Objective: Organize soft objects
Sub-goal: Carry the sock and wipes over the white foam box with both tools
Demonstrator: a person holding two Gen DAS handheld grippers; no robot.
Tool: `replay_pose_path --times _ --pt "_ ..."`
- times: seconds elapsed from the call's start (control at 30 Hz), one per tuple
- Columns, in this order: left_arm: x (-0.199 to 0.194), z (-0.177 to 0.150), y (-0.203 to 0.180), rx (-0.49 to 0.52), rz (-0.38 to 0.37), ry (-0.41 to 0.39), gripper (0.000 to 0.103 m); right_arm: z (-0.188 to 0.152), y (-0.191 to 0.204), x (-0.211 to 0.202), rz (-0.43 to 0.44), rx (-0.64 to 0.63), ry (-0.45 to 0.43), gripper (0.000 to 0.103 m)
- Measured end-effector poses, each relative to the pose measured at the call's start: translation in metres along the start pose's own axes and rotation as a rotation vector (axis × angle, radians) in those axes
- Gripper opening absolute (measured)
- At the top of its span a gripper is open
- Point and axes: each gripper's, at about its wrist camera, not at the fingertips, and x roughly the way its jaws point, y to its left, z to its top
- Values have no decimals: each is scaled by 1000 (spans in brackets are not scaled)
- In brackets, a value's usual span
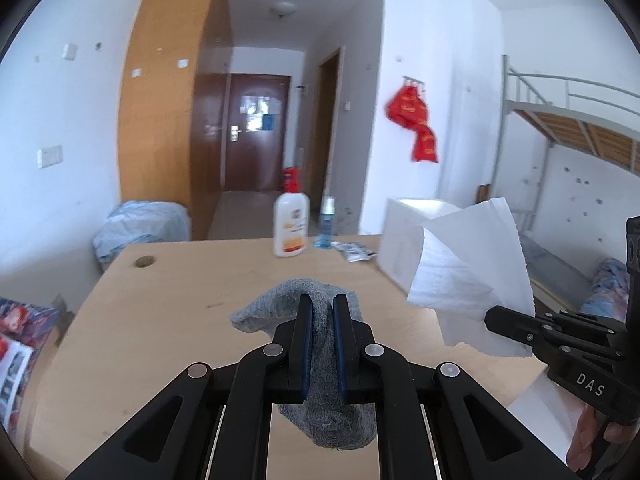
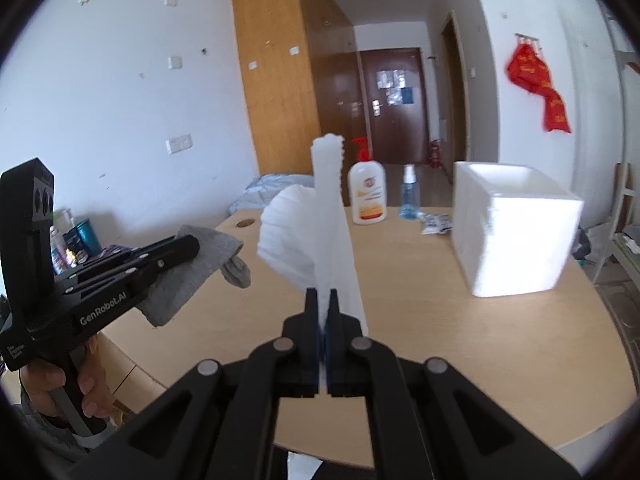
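My left gripper (image 1: 323, 300) is shut on a grey sock (image 1: 280, 300) and holds it in the air above the wooden table (image 1: 180, 304). The sock hangs out both in front of and below the jaws. In the right wrist view the left gripper (image 2: 188, 246) shows at the left with the sock (image 2: 200, 264) draped from it. My right gripper (image 2: 324, 294) is shut on a white paper tissue (image 2: 316, 232), which stands up from the jaws above the table (image 2: 460, 340). In the left wrist view the right gripper (image 1: 494, 316) holds the tissue (image 1: 472, 268) at the right.
A white foam box (image 2: 516, 232) stands open on the right of the table. A lotion pump bottle (image 2: 367, 192), a blue spray bottle (image 2: 409, 196) and small sachets (image 2: 436, 224) sit at the far edge. A cable hole (image 1: 144, 261) is at the far left corner.
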Motion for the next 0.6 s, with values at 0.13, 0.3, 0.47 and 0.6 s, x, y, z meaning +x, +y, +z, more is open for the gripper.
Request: replay_pose_path --times 0.13,0.3,0.47,0.6 --pt "8 2 -24 29 -75 4 10 -4 -17 -20 -99 23 -37 3" --pt "20 6 -57 75 -168 8 10 -12 -44 -40 -205 76 -61 3" --pt "34 9 -91 121 -253 20 10 -21 -60 -57 -274 134 -72 3" --pt "42 10 -112 143 -310 24 10 -27 -68 -70 -350 162 -89 3"
